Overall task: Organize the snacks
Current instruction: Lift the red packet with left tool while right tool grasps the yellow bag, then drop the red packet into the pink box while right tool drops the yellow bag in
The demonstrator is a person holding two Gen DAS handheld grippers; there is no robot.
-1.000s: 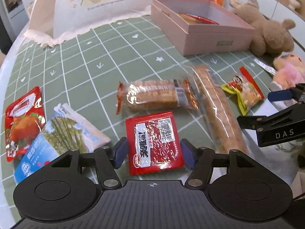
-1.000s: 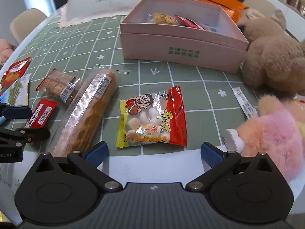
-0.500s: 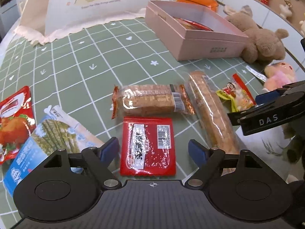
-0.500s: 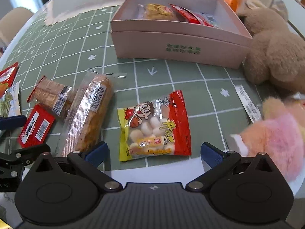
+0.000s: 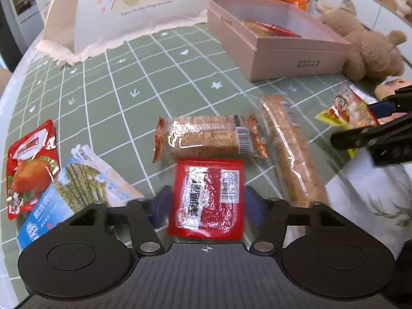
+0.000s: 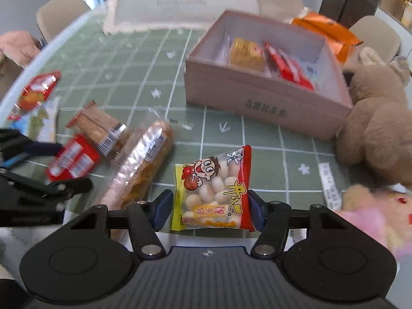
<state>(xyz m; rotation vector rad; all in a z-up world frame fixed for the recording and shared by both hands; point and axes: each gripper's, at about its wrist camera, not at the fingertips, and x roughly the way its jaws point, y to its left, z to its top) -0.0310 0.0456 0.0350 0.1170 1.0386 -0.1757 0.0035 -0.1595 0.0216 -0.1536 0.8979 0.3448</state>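
My left gripper (image 5: 207, 207) is shut on a flat red sachet (image 5: 207, 195) and holds it just above the green grid cloth. My right gripper (image 6: 208, 209) is shut on a yellow-red bun-snack packet (image 6: 213, 193), lifted off the cloth. An open pink box (image 6: 260, 103) with several snacks inside stands ahead of the right gripper and also shows at the far right of the left wrist view (image 5: 280, 41). A biscuit pack (image 5: 208, 137) and a long bread pack (image 5: 291, 149) lie between the grippers.
A red chicken packet (image 5: 28, 164) and a blue-white packet (image 5: 69, 193) lie at the left. A brown teddy bear (image 6: 376, 128) and a pink plush (image 6: 373, 216) sit at the right. A white food cover (image 5: 139, 7) stands at the back, an orange bag (image 6: 327, 33) behind the box.
Both grippers have closed, the left on the red sachet and the right on the bun-snack packet. The right gripper has lifted its packet and swung so the box sits ahead.
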